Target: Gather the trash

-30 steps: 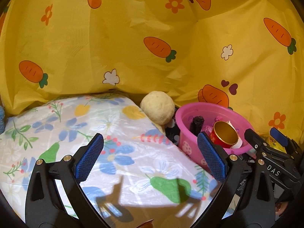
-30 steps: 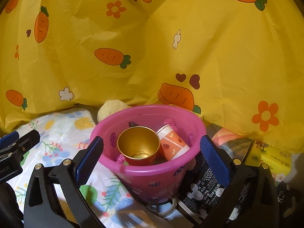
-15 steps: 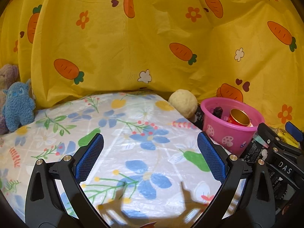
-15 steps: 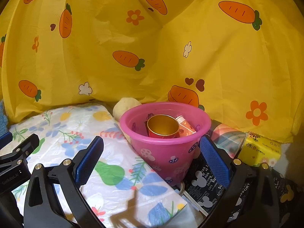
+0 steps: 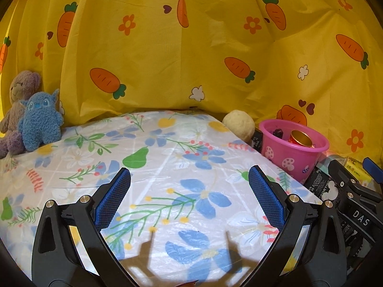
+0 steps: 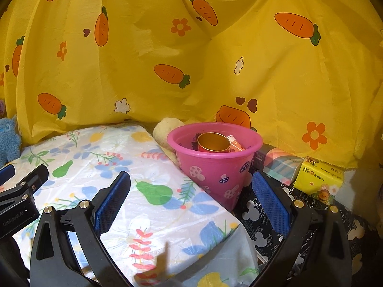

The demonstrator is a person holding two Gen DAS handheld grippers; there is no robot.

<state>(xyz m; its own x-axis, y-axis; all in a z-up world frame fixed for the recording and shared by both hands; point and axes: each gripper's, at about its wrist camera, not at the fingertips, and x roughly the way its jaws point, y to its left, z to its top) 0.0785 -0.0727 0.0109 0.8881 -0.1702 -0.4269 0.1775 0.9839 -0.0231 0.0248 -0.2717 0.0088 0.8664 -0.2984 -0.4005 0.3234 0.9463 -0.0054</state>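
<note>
Trash (a gold-lined cup [image 6: 213, 142] among it) sits in the pink bucket [image 6: 215, 169] off the desk's [image 5: 167, 167] right edge; left tongs [image 5: 189, 196] and right tongs [image 6: 191, 198] both gape, released and empty

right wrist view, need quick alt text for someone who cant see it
An open, empty right claw points at a pink bucket holding a gold-lined cup and other trash, beside a floral plastic sheet. A yellow carrot-print cloth hangs behind, a yellow tissue pack sits to the right, and the left claw shows at the left edge.
</note>
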